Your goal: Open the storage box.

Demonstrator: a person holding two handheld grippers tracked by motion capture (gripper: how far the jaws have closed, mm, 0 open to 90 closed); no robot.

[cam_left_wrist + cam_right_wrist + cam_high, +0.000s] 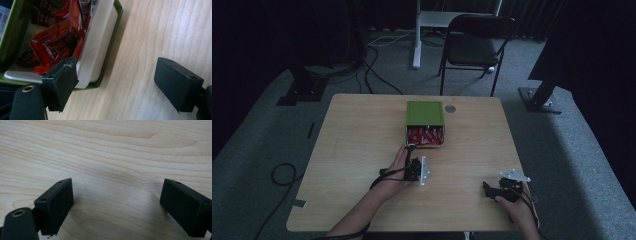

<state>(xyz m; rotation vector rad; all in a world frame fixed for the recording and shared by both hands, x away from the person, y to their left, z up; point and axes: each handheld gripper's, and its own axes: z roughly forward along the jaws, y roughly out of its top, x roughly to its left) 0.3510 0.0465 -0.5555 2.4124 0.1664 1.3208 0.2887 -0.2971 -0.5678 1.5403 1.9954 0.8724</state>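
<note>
At the green box [425, 113], the left gripper [115, 82] hovers empty.
Jaws wide; right gripper [117, 205] gapes over bare table [112, 152].

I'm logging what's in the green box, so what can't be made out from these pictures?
- Green box, high view: its lid covers the rear contents.
- Red packets, left gripper view: print blurred; the left gripper's jaw and the frame's top edge hide some.
- Packet count: too small in high view.

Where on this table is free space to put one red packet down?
The light wooden table is bare left of the green box and between the left claw and right claw. Crowded: the box's open front, holding red packets.
</note>
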